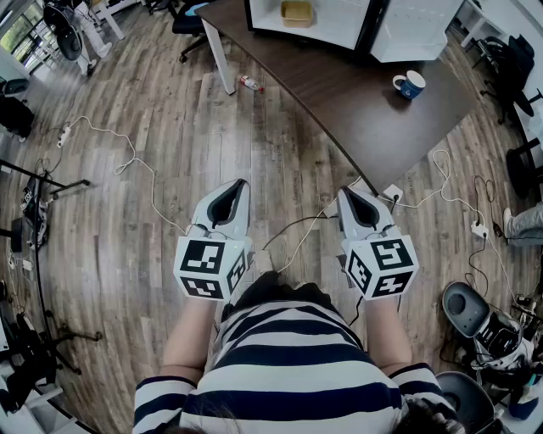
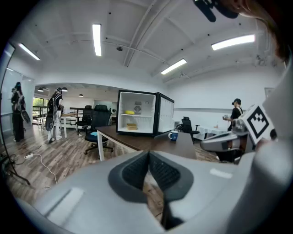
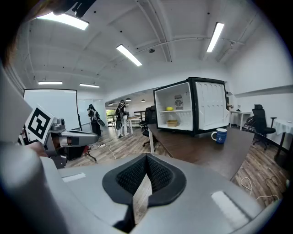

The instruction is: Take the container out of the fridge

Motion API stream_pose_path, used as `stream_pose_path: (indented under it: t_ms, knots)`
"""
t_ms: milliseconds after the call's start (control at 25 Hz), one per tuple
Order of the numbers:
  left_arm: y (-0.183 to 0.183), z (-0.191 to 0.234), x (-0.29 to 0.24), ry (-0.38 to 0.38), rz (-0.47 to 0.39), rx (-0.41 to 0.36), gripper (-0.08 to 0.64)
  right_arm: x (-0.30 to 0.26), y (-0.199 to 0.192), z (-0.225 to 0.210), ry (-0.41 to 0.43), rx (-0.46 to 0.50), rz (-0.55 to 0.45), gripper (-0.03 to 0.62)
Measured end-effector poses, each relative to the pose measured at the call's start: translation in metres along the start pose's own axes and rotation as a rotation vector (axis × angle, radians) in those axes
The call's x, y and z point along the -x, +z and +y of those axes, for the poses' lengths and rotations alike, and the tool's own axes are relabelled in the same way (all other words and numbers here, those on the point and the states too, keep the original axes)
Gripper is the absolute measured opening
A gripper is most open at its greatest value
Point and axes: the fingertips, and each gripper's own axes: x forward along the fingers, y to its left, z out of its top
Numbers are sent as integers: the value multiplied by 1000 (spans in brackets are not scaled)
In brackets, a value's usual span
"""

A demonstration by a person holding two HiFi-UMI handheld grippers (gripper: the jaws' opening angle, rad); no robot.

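Note:
A small fridge (image 1: 314,21) stands open on the far end of a dark table (image 1: 365,110). In the head view a tan container (image 1: 297,12) sits inside it. The left gripper view shows the fridge (image 2: 137,113) with the container (image 2: 132,126) on its lower shelf and a yellow item (image 2: 129,112) above. The right gripper view shows the same container (image 3: 172,123). My left gripper (image 1: 240,183) and right gripper (image 1: 345,193) hover side by side over the floor, well short of the table. Each one is shut and empty, as its own view shows: left gripper (image 2: 149,154), right gripper (image 3: 146,158).
A blue mug (image 1: 410,84) stands on the table to the right of the fridge. White cables (image 1: 127,161) and a bottle (image 1: 249,83) lie on the wooden floor. Office chairs (image 2: 98,125) and stands (image 1: 38,212) are at the sides. A person (image 2: 236,112) stands at the back.

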Motion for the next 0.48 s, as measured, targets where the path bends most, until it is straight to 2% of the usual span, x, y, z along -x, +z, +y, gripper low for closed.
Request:
stream_pose_path:
  t_ms: [480]
  knots:
    - [-3, 47, -18, -6, 19, 4, 0, -51, 13, 17, 18, -1, 12, -8]
